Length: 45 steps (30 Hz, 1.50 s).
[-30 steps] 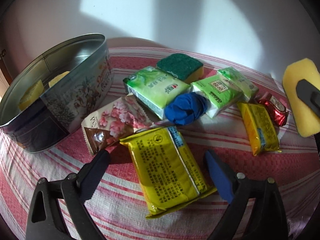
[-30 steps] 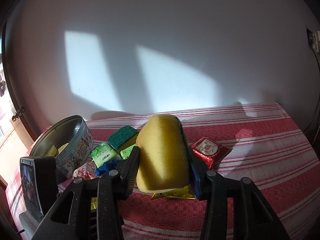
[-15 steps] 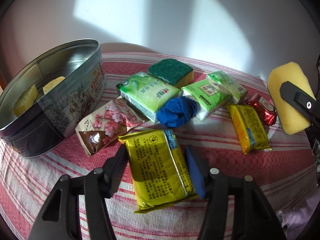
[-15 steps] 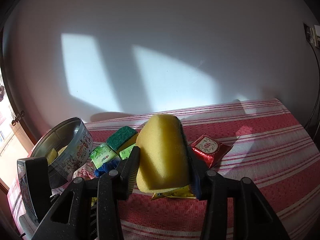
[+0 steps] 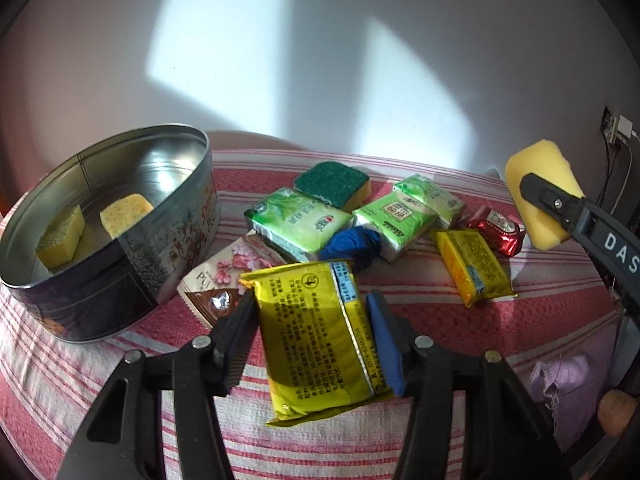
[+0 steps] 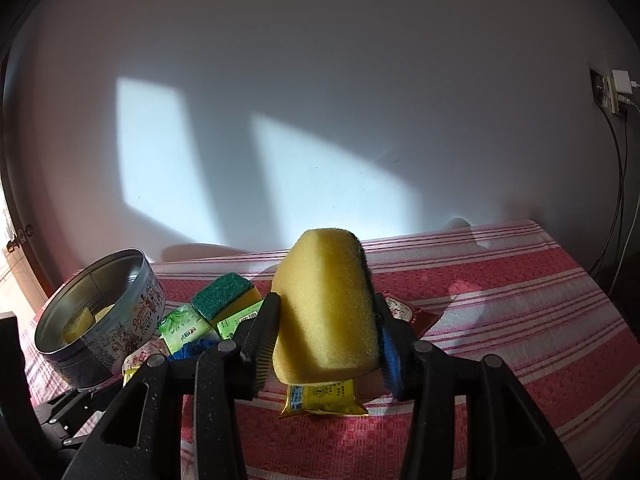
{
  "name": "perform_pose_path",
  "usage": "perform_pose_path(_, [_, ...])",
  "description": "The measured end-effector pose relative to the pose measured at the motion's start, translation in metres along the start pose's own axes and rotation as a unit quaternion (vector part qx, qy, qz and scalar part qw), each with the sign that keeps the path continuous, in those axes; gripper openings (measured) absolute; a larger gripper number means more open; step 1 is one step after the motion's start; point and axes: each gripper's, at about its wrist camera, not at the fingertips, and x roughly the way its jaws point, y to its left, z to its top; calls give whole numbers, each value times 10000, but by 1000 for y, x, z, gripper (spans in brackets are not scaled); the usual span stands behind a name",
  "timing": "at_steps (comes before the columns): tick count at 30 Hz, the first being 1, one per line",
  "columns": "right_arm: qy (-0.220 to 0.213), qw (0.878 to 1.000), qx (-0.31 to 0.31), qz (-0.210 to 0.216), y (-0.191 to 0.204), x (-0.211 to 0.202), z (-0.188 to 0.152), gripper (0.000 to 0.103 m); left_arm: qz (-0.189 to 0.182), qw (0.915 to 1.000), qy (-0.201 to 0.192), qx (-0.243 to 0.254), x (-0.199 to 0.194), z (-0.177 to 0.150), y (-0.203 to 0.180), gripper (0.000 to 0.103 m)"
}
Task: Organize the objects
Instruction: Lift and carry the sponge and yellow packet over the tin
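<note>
The left gripper (image 5: 310, 334) has matte black angular plastic arms with triangular cut-outs and round silver screws at the joints; one finger carries a ribbed black pad, the other a blue pad. The right gripper (image 6: 326, 334) is built alike, its arm lettered "DAS" in white.

left wrist cam sits low and close over the striped tablecloth (image 5: 540, 312), looking along its fingers toward the wall. right wrist cam looks from the right side, a bit higher. both catch the cookie tin (image 5: 132, 272) (image 6: 120, 332) and the green-topped sponge (image 5: 332, 182) (image 6: 224, 294).
</note>
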Motion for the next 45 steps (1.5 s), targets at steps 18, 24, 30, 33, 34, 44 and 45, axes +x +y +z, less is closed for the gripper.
perform_pose_path(18, [-244, 9953, 57, -939, 2, -5, -15, 47, 160, 9963, -798, 270, -32, 15, 40, 54])
perform_pose_path(24, [-344, 9945, 25, -988, 15, -16, -23, 47, 26, 9961, -863, 167, -34, 20, 59, 54])
perform_pose_path(30, [-424, 9944, -8, -971, 35, -27, -29, 47, -353, 9938, -1054, 10, -44, 27, 84, 54])
perform_pose_path(33, [-473, 9949, -77, -888, 50, -32, -33, 47, -553, 9917, -1162, -58, -49, 31, 98, 54])
perform_pose_path(34, [-491, 9950, -119, -857, 56, -34, -34, 47, -635, 9909, -1179, -97, -50, 32, 103, 54])
perform_pose_path(44, [-520, 9972, -418, -351, 116, -34, -42, 48, -550, 9893, -1286, -422, -50, 44, 152, 54])
perform_pose_path(45, [-513, 9974, -419, -281, 123, -33, -42, 48, -511, 9892, -1300, -455, -50, 45, 157, 54])
